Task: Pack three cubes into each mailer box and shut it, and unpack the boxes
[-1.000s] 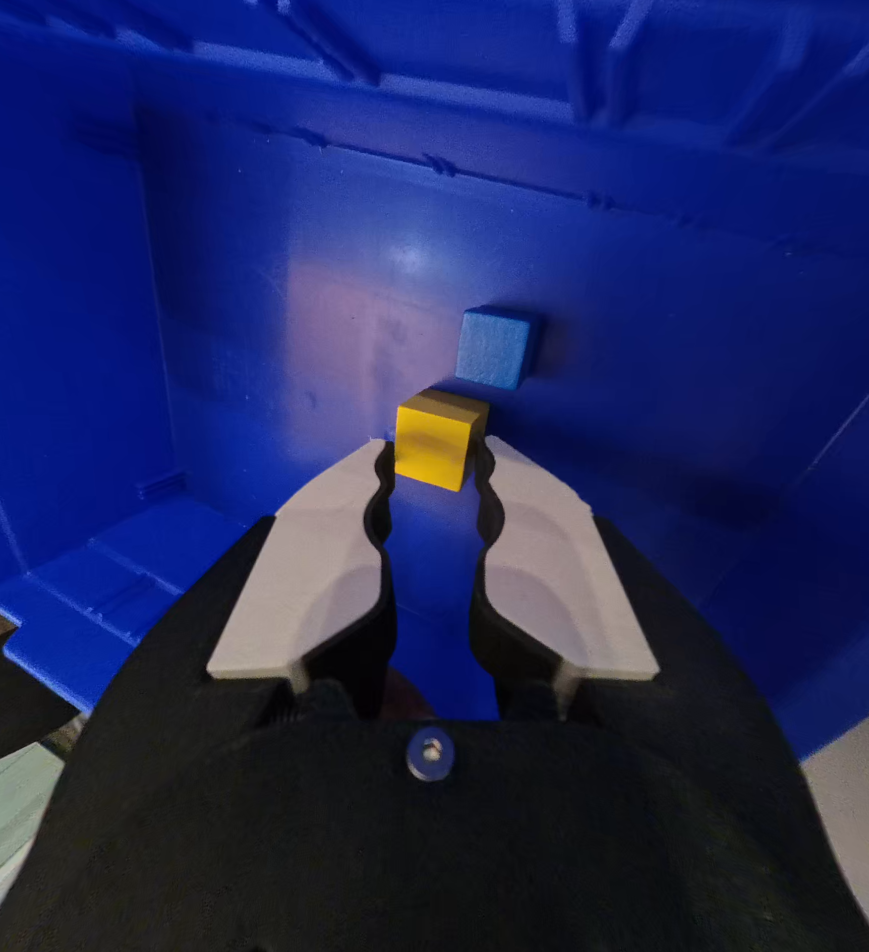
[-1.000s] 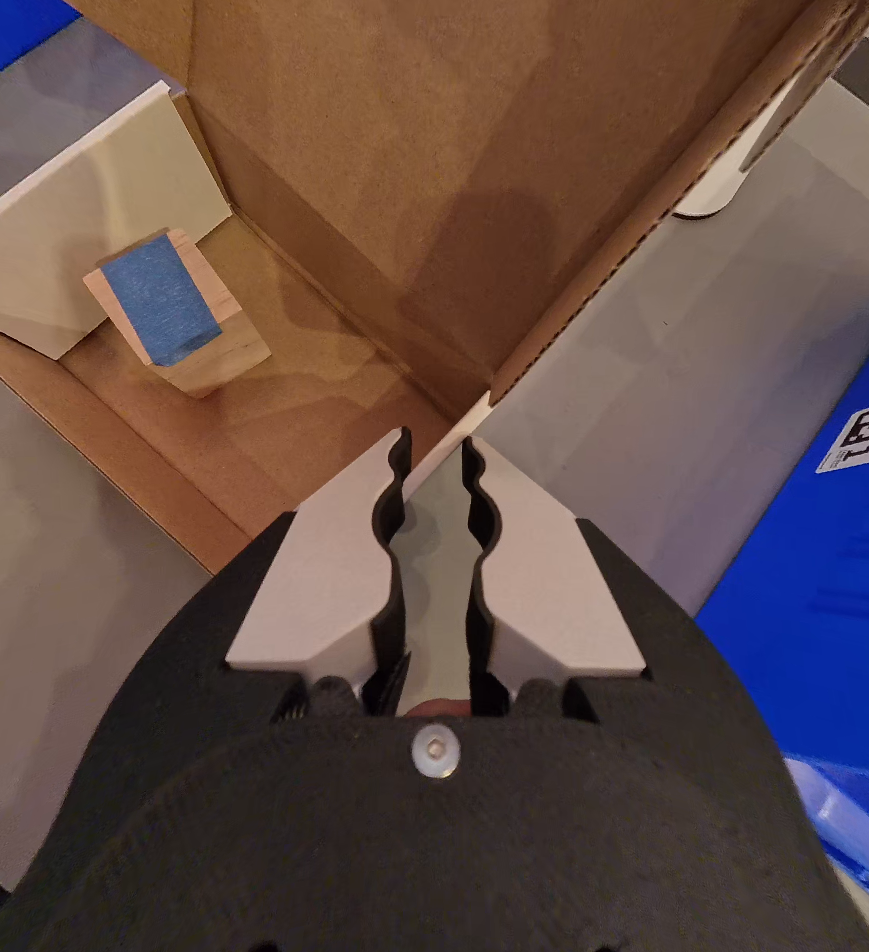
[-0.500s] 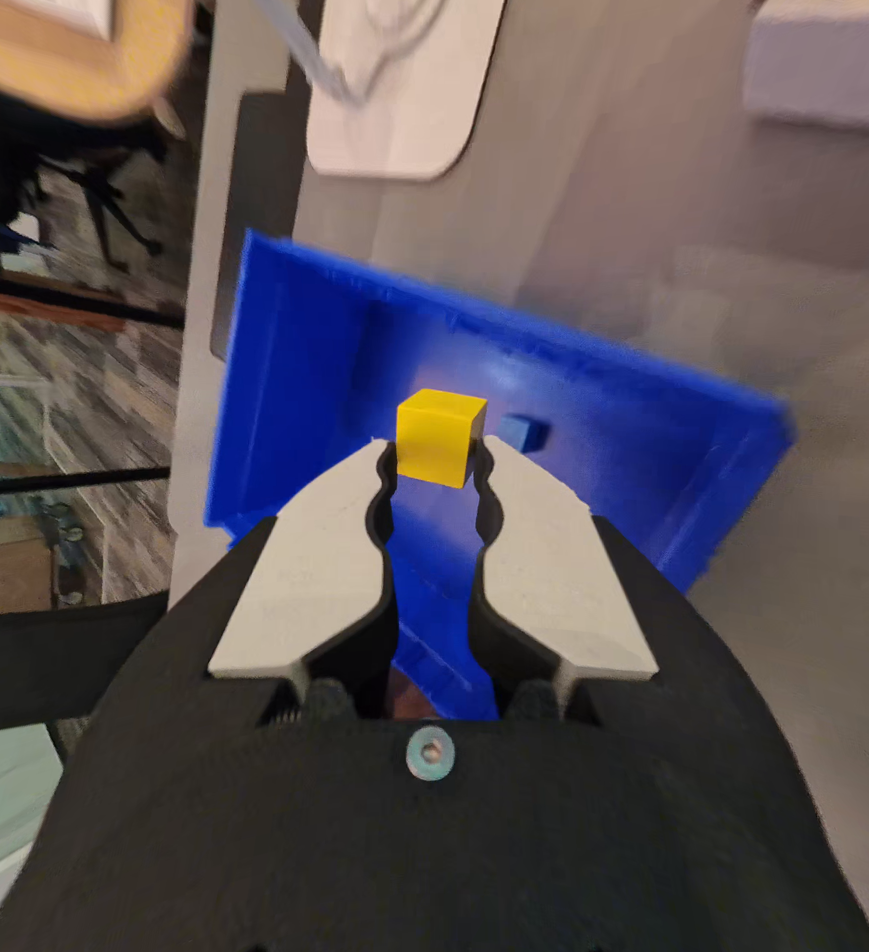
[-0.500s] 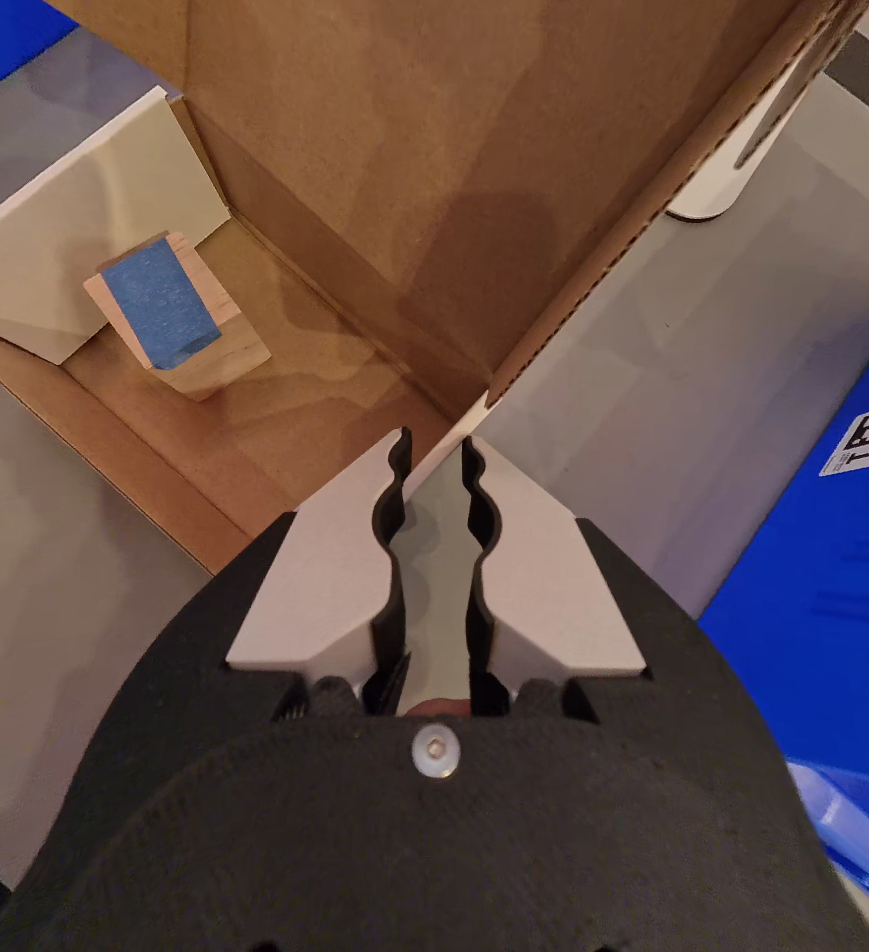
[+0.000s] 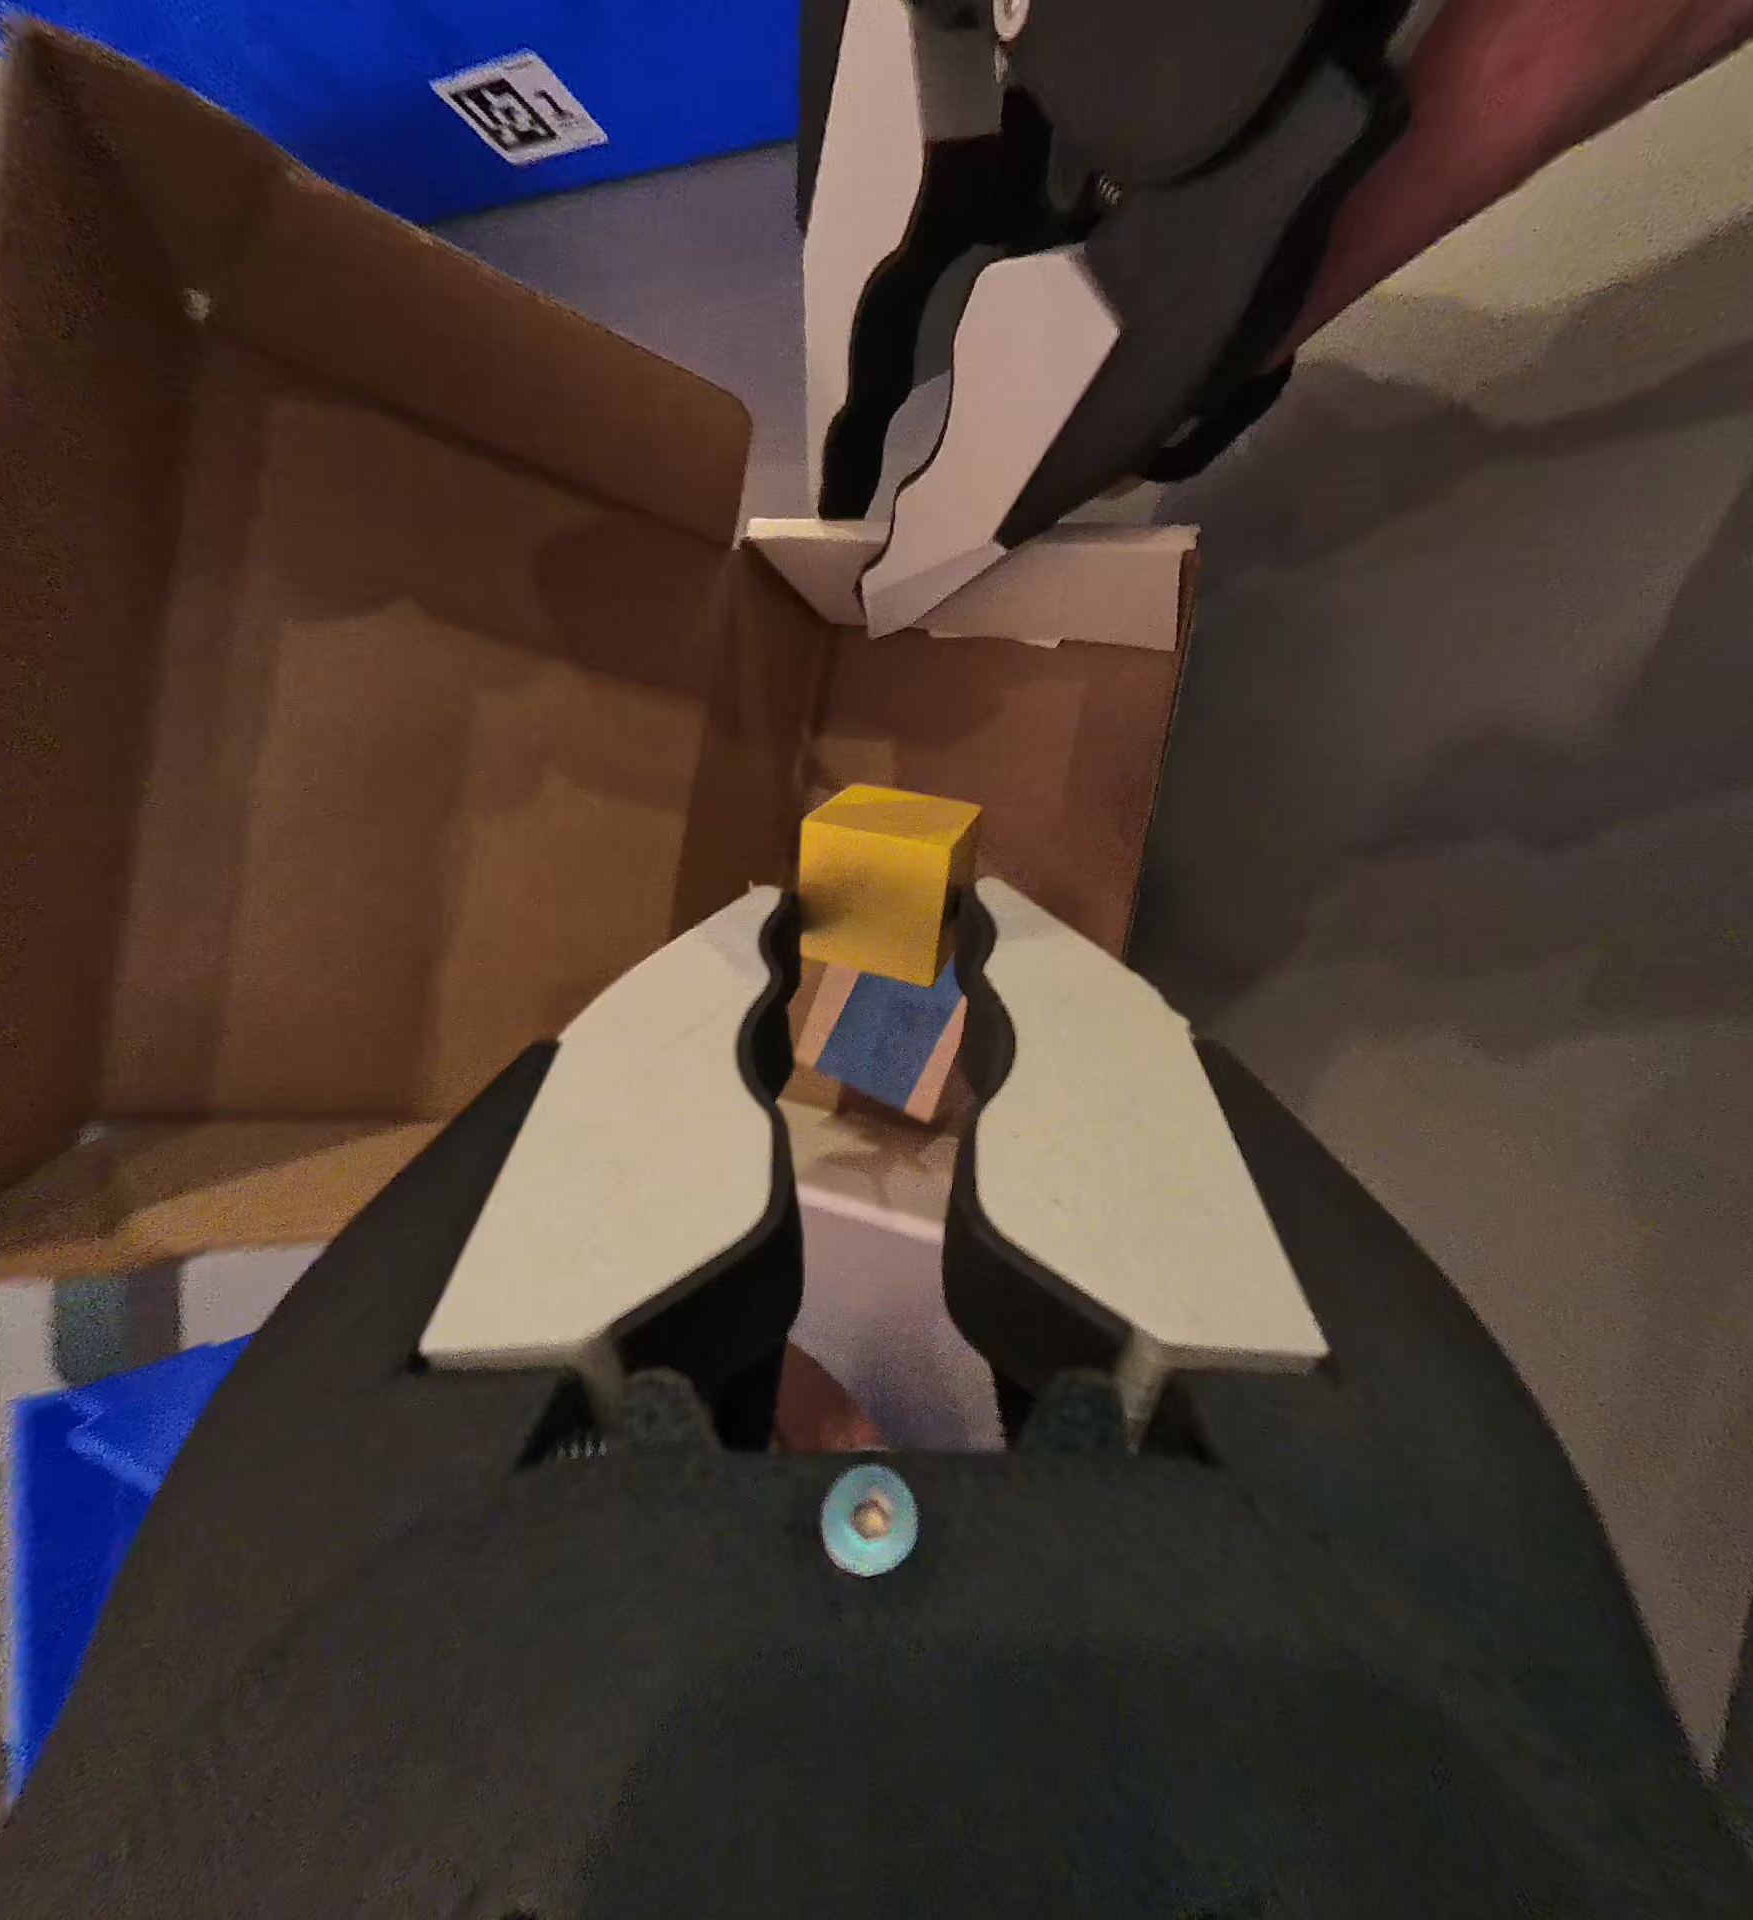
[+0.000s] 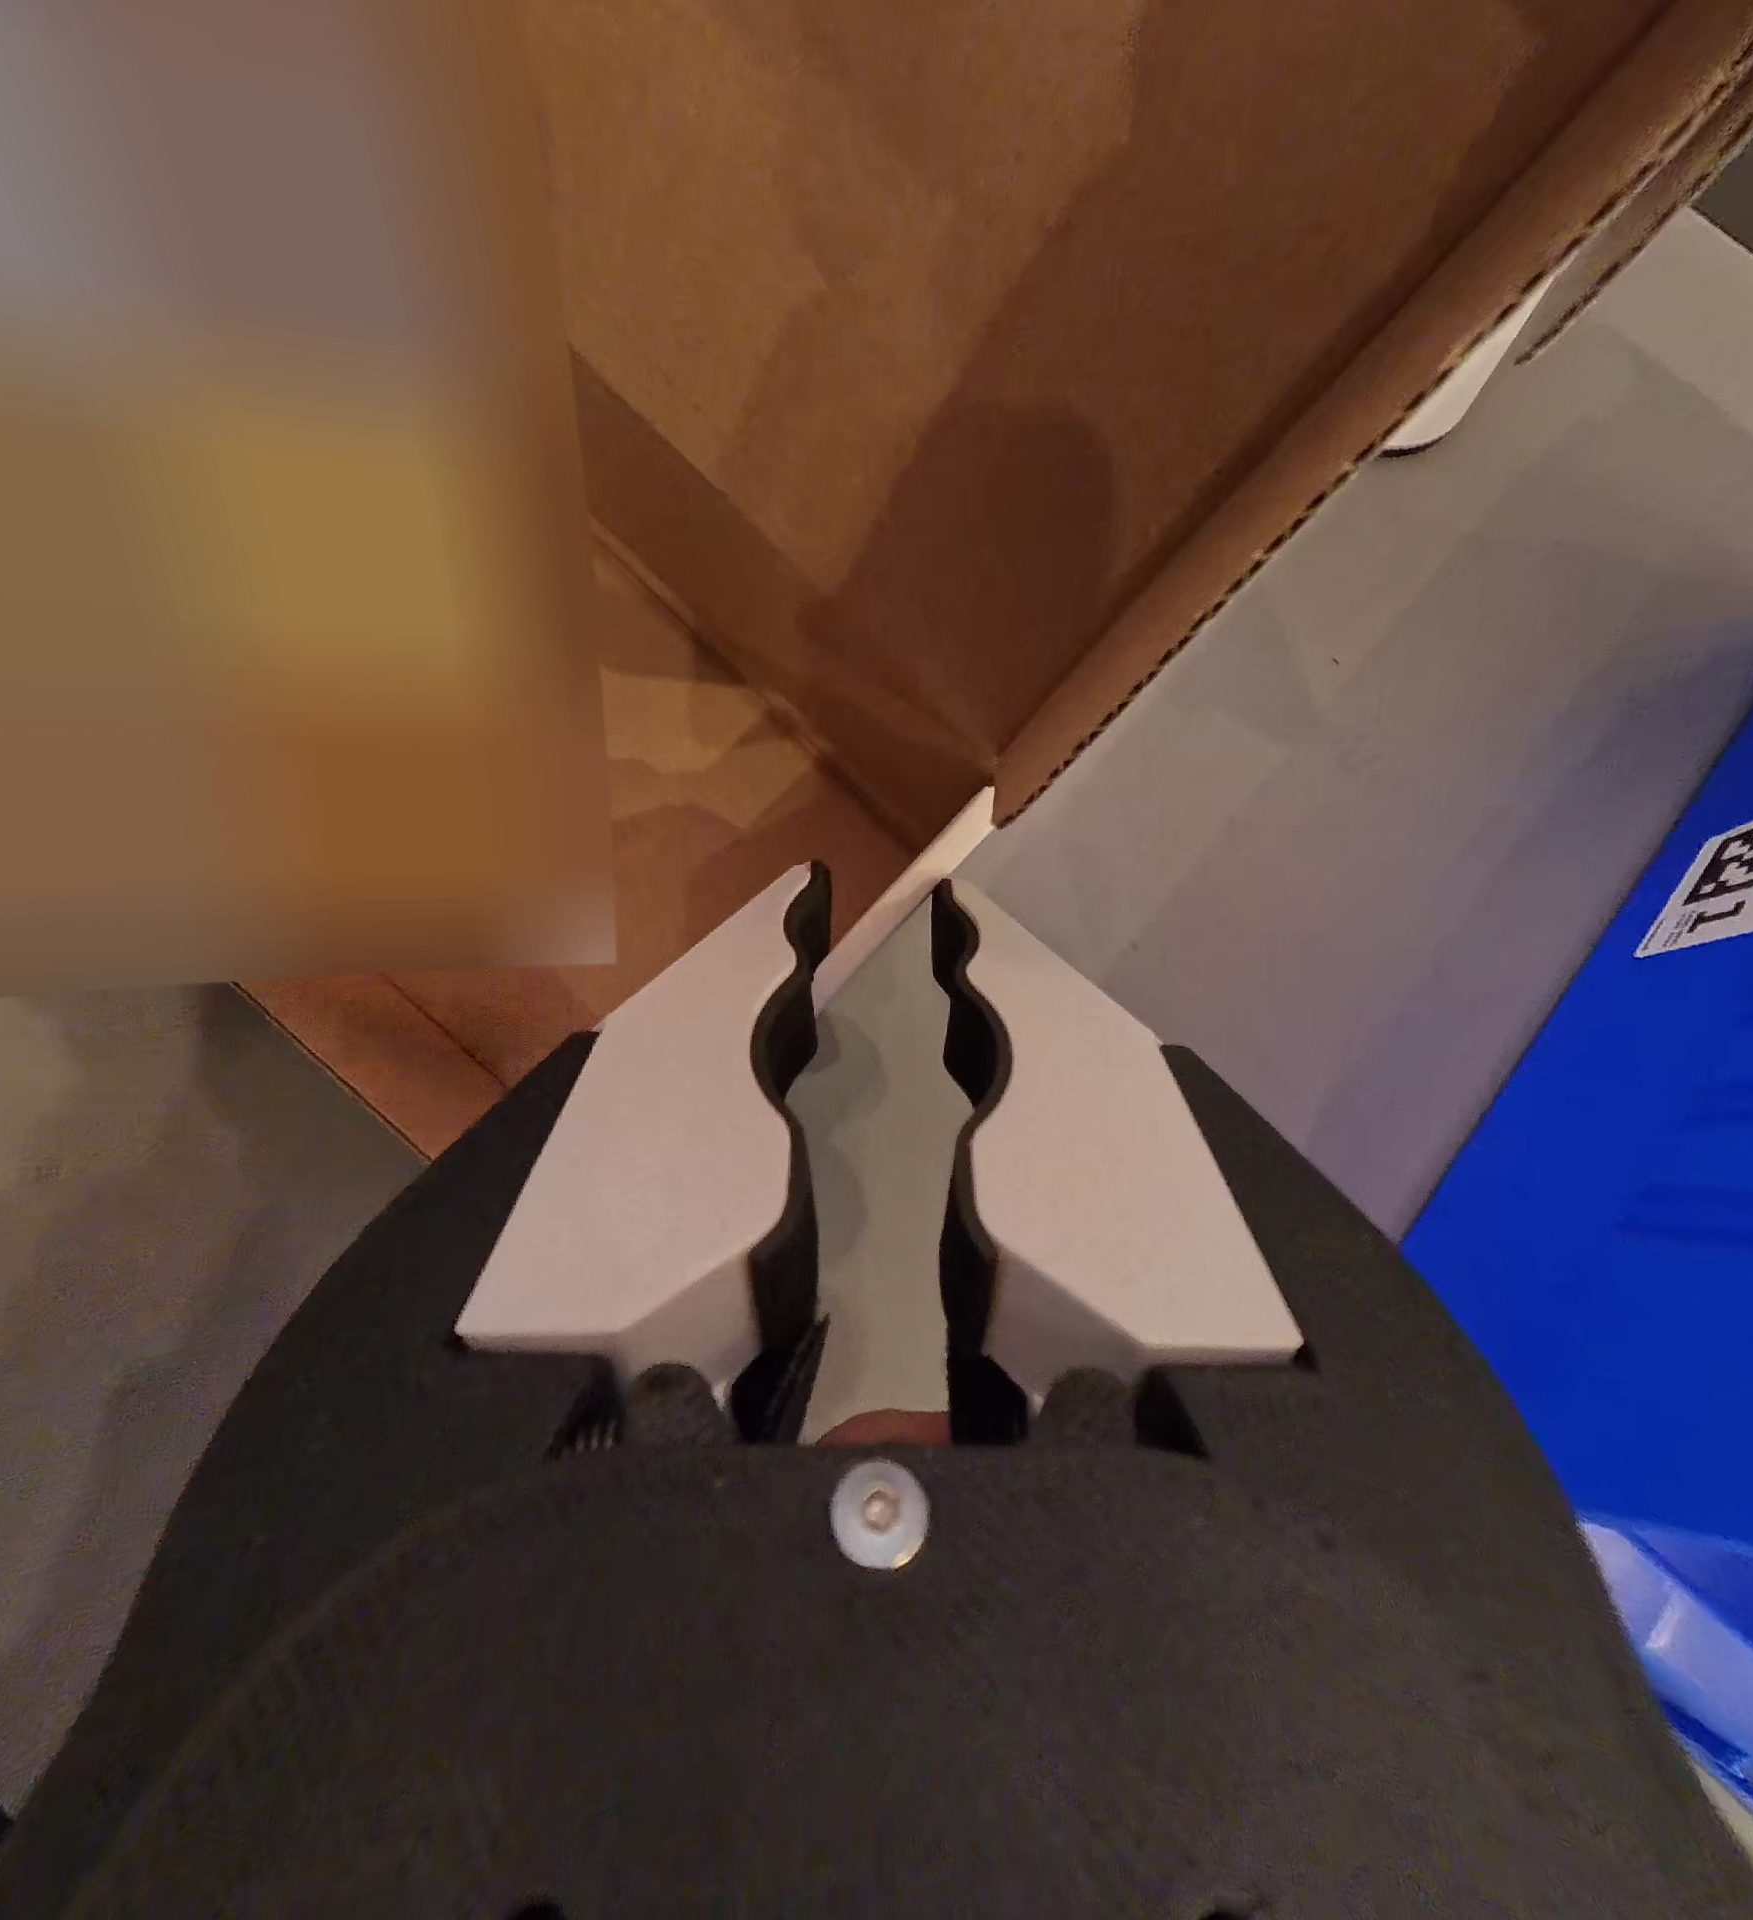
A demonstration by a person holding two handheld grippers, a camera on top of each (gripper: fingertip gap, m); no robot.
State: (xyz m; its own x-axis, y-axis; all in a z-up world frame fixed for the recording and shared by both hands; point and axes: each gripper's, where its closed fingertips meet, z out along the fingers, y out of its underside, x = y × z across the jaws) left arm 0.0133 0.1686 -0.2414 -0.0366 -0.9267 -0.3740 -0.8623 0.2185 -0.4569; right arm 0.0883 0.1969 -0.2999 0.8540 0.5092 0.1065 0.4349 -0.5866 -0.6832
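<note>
Bin [image 5: 72, 1558]: blue, at the lower-left edge of the left wrist view, partly hidden behind the left gripper.
Lid [image 5: 352, 727]: brown inner face of the open mailer box, standing up on the left; its long edge runs away from the camera.
Left gripper [image 5: 877, 909]: jaws clamped on the cube's two side faces, held over the open box, pointing down into it.
Cube [image 5: 887, 894]: yellow, gripped at the jaw tips, above the box floor; one flat face toward the camera, top face tilted slightly right.
Block [image 5: 887, 1044]: bare wood with a blue face, lying tilted on the box floor directly under the cube, seen between the fingers.
Box [image 5: 1007, 748]: brown inside, white outside, open; rests on the counter.
Flap [image 6: 939, 868]: white corner panel at the box's far end; its edge runs diagonally toward the right gripper's tips.
Right gripper [image 6: 872, 909]: jaws slightly apart with the flap edge between them; whether the pads touch it, cannot tell.
Counter [image 5: 1474, 831]: grey, to the right of the box.
Second bin [image 6: 1682, 1143]: blue, bearing a printed tag, at the right edge of the right wrist view.
</note>
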